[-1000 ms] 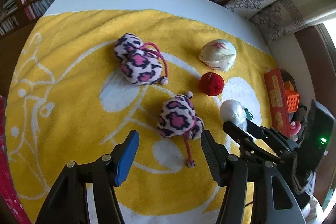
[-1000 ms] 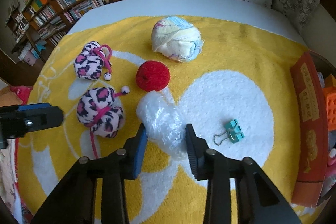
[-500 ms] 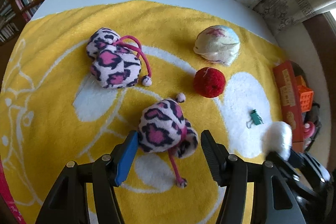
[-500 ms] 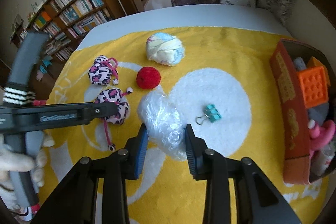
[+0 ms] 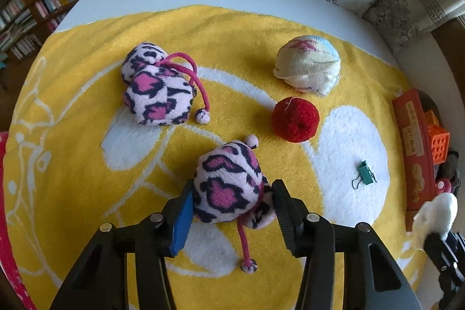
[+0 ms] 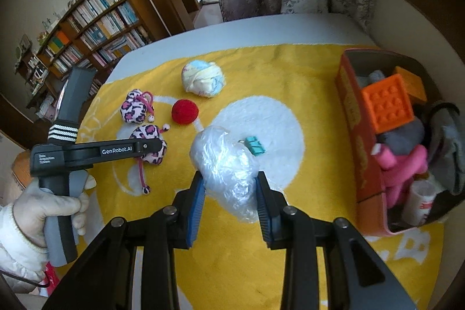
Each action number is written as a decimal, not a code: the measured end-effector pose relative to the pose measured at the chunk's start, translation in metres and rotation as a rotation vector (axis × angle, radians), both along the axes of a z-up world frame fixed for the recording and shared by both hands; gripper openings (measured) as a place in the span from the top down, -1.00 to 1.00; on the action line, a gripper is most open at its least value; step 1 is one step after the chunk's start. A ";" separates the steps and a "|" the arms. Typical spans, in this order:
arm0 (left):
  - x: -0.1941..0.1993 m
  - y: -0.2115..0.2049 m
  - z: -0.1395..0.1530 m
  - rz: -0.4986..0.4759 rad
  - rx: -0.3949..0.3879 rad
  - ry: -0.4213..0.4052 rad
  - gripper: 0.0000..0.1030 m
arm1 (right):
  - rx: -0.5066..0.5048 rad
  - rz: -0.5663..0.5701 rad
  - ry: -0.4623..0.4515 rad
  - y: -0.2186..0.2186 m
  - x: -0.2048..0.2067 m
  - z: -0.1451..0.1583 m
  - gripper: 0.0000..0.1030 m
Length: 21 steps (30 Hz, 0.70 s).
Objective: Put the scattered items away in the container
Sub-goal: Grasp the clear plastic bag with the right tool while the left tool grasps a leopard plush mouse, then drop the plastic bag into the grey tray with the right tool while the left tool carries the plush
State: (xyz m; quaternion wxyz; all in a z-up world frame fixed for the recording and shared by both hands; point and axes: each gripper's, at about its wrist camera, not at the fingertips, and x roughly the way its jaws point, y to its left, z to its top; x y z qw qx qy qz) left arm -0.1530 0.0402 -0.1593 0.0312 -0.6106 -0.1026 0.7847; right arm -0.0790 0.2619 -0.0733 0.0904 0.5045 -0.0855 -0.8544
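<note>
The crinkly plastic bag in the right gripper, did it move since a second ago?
Yes. The plastic bag, clamped in the right gripper, has lifted off the yellow towel and moved toward the red box.

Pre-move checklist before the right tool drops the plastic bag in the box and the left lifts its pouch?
1. Right tool clamped on plastic bag: ok.
2. Bag clear of the towel: ok, it looks lifted.
3. Box open on top: ok; free room inside: cannot tell, it looks crowded.
4. Leopard pouch between left tool pads: ok.
5. Left grip firm: not ok, jaws closing.
6. Pouch cord free: ok.
</note>
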 end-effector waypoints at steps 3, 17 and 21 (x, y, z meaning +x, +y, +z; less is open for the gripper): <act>0.004 0.006 0.012 0.008 0.003 0.023 -0.03 | -0.005 -0.023 0.021 0.015 0.004 0.009 0.29; 0.014 0.082 0.089 -0.085 0.072 0.162 -0.03 | -0.001 -0.189 0.128 0.107 0.010 0.050 0.29; 0.018 0.101 0.105 -0.109 0.091 0.175 -0.03 | 0.008 -0.228 0.167 0.133 0.005 0.060 0.29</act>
